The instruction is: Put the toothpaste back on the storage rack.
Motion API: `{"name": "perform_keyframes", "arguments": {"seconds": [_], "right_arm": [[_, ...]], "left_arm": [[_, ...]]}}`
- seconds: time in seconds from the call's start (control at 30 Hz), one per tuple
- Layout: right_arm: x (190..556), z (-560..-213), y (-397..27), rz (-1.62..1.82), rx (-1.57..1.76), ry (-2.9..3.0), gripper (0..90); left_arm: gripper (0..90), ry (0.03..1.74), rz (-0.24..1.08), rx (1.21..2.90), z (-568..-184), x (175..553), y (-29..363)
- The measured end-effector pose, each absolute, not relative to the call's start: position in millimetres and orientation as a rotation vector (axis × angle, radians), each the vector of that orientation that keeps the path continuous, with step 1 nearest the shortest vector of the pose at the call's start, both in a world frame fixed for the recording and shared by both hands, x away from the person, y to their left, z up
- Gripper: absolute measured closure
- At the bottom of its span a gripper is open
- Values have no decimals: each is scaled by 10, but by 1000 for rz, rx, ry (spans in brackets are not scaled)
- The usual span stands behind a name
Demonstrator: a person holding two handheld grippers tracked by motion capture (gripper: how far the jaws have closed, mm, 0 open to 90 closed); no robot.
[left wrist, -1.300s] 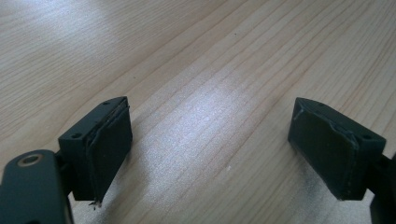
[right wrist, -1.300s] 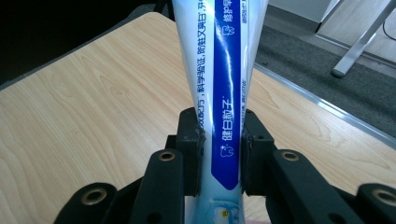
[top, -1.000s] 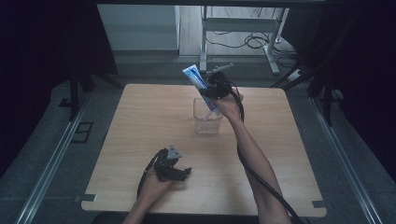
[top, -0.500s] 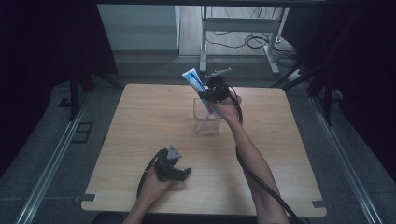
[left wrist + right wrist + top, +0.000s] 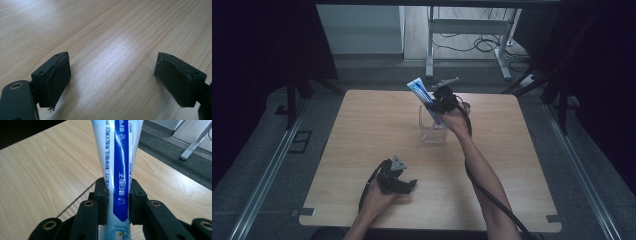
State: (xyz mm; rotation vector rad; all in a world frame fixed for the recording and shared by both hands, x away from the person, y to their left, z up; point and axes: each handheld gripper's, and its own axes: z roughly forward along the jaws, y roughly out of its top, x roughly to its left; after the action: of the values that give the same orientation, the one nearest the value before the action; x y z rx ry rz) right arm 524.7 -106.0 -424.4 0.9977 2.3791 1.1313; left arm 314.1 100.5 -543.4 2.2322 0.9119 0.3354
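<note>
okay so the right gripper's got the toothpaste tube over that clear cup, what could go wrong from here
1. The toothpaste tube is pinched near one end by the right gripper and leans, with most of it free; it might swing or slip as it goes into the clear cup.
2. The cup looks light, and nothing steadies it: the left gripper rests open near the table's front edge. A knock on the rim could tip or shove it.

White Chinese lettering "健白激子" (partly cut off) down the toothpaste tube (image 5: 117, 165) blue band
</note>
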Motion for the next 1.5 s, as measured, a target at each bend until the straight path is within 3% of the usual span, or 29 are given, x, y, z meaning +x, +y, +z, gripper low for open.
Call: {"name": "perform_keyframes", "arguments": {"seconds": [1.5], "right_arm": [[5163,-4500,-1182,1135,953,2509,672]], "left_arm": [[137,915,335,2230,-5434,3140,1003]]}}
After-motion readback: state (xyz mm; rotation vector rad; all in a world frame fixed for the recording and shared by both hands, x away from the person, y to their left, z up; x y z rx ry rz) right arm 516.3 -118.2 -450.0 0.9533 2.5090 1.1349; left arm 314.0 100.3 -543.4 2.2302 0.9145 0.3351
